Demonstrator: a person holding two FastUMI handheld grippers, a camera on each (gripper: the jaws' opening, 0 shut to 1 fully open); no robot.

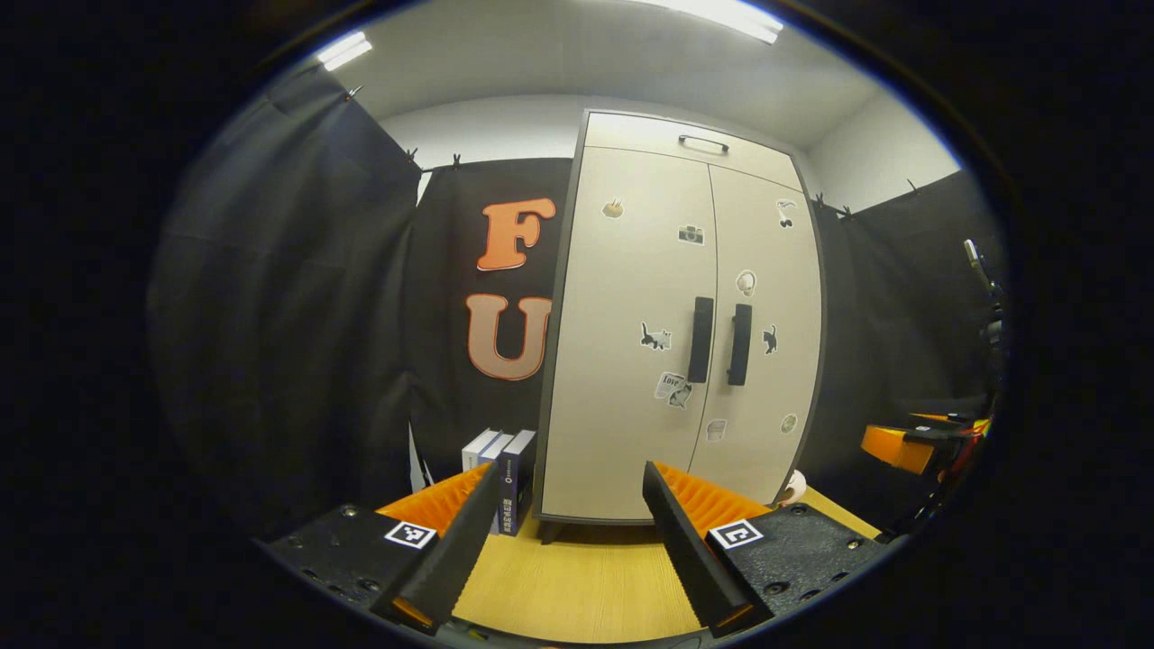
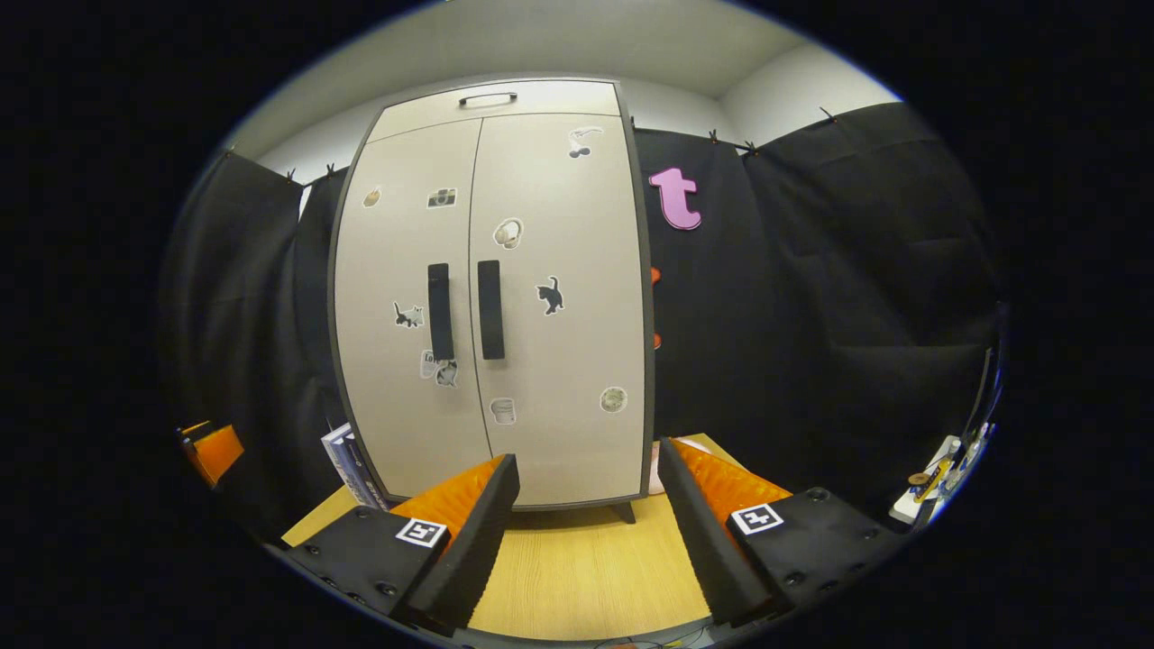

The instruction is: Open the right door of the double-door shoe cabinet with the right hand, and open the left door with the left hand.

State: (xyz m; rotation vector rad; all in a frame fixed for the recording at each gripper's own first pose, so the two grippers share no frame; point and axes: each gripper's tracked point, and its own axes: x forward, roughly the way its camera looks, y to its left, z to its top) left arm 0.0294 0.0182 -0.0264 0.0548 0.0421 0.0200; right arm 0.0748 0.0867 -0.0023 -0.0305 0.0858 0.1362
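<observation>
Both doors of the shoe cabinet (image 2: 491,297) are shut, and the two handles (image 2: 490,309) sit so close that the spread right gripper (image 2: 586,491), or the spread left gripper (image 1: 570,496), could easily snag the wrong one.

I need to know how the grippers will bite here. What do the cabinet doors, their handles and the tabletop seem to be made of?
Cabinet doors: probably laminated board, matte beige, flat and even, with stickers stuck on.
Handles: dark vertical bars, matte; plastic or coated metal, cannot tell which.
Tabletop: light wood or wood-look laminate, with a fine straight grain showing.
</observation>
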